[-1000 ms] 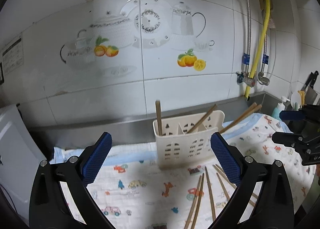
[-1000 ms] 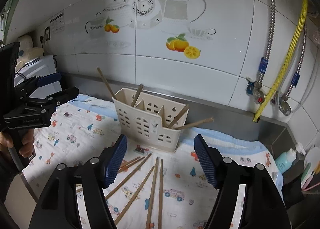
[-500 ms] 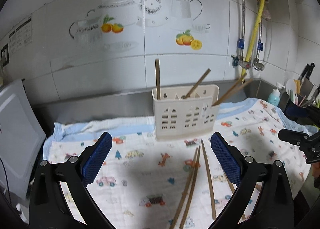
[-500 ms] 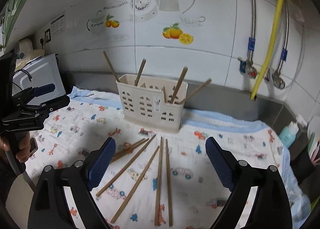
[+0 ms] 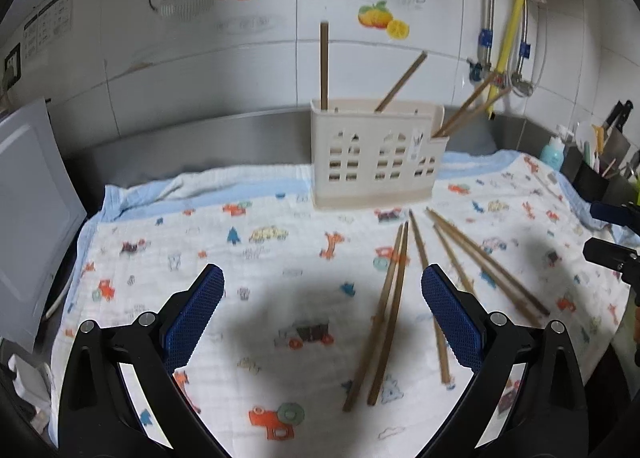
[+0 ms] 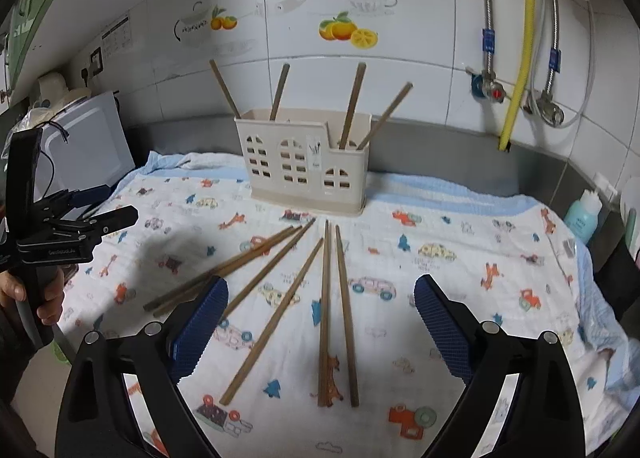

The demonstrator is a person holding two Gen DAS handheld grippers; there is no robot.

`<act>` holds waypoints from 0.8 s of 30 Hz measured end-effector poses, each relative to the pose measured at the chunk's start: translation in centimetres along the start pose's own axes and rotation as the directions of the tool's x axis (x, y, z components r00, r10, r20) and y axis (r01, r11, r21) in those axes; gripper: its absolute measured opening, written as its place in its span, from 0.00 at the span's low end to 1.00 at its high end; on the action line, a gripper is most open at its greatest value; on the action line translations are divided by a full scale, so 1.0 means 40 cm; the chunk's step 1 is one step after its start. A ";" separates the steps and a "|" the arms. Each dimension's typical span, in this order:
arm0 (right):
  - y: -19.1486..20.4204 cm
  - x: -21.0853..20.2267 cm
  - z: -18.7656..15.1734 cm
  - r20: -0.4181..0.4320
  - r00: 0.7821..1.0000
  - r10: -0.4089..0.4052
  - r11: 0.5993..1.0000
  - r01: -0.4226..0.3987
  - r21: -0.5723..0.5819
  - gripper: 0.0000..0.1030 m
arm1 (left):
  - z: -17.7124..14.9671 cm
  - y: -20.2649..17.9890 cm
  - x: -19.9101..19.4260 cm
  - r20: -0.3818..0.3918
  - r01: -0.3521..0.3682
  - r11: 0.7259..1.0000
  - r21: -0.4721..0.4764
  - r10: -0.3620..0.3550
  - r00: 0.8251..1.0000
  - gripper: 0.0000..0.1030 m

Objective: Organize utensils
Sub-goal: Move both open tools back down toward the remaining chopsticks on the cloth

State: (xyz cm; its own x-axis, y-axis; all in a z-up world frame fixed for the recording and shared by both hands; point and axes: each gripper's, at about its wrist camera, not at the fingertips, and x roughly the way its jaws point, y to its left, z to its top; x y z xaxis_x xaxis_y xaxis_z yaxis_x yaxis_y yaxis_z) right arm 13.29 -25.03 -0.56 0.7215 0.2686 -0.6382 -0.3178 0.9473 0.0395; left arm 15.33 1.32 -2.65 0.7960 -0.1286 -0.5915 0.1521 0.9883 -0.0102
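Now both sets of tongs, the left tongs [image 5: 322, 308] and the right tongs [image 6: 320, 320], are hovering wide apart and empty over the loose chopsticks [image 6: 326, 310] lying on the table's cloth [image 6: 460, 258] before the holder [image 6: 306, 162], so the next move seemingly calls for closing on one stick.

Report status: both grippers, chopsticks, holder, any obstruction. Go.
Left gripper open, empty. Right gripper open, empty. Four chopsticks in holder, six loose chopsticks on cloth. Nothing blocking.
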 end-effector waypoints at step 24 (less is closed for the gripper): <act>-0.050 0.105 -0.129 -0.116 0.993 0.008 0.999 -0.004 0.037 0.88 | -0.095 -0.022 0.116 -0.144 0.038 0.998 0.046 -0.031 0.989 0.95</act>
State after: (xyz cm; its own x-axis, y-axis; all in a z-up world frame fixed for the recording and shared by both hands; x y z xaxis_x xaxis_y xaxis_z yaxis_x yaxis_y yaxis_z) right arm 13.77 -26.68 -7.31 0.6428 0.2540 -0.7227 -0.2974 0.9522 0.0701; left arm 16.65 0.18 -8.46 0.6983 -0.1461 -0.7007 0.2088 0.9780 0.0042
